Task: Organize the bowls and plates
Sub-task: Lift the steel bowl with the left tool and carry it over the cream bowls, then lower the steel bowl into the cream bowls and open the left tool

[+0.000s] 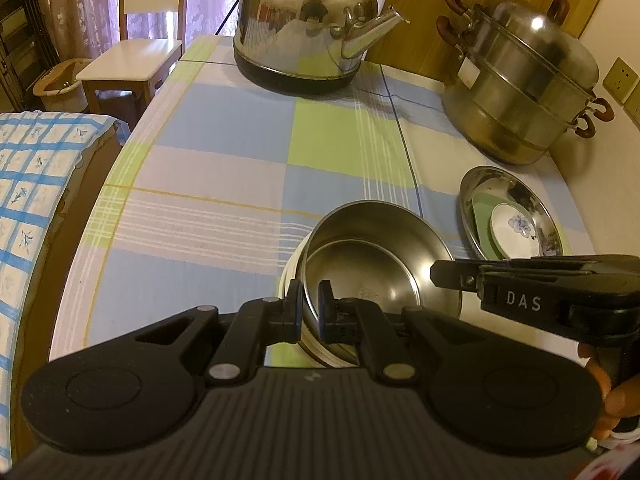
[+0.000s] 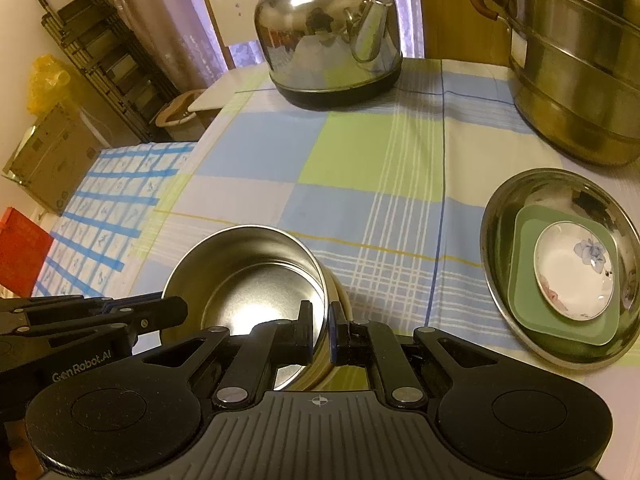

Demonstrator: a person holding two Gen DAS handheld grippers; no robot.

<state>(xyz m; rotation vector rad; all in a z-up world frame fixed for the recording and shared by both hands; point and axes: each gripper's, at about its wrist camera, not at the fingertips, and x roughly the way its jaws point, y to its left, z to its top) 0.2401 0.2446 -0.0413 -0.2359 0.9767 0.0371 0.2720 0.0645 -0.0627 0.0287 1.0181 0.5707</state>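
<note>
Left wrist view: mounted behind the left tongs (image 1: 310, 306), angled steeply down across the bench (image 1: 224, 160), close over the steel bowl (image 1: 380, 264). Right wrist view: likewise behind the right tongs (image 2: 320, 330). Shared: bowl, kettle (image 2: 332, 32), steamer pot (image 1: 520, 84), steel tray (image 2: 560, 264).

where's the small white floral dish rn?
The small white floral dish sits on a green square plate inside the round steel tray, at the right of both views, just below the big steamer pot.
</note>
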